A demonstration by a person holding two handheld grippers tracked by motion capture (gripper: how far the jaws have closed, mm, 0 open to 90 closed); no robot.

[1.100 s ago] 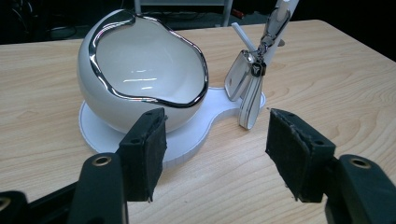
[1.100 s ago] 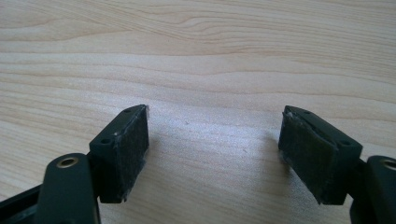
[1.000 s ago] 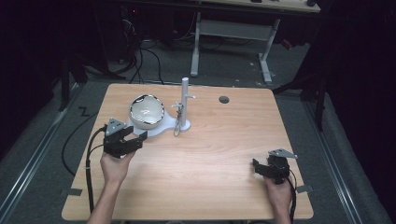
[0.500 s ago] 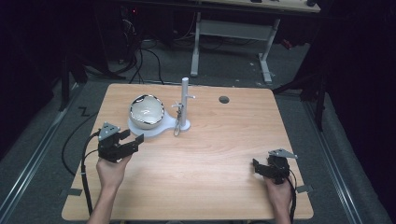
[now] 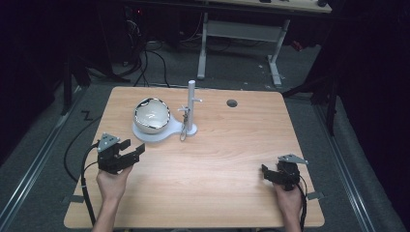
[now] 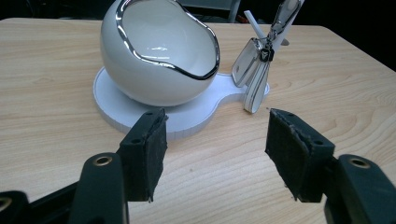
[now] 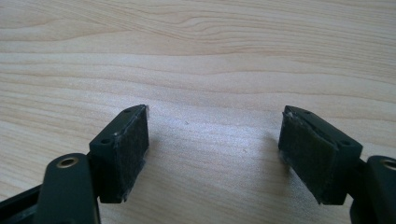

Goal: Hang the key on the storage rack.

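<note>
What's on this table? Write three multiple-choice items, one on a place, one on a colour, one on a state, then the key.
1. Where does the bowl stand?
A. at the table's right edge
B. on the white base, left of the post in the high view
C. between the right gripper's jaws

2. The bowl is mainly
A. white
B. red
C. green

3. The left gripper is
A. shut on the bowl
B. shut with nothing inside
C. open with nothing inside

Key: 1 B, the high view shows it on the base beside the post; 2 A, its shell is glossy white; 3 C, bare tabletop shows between its pads.
</note>
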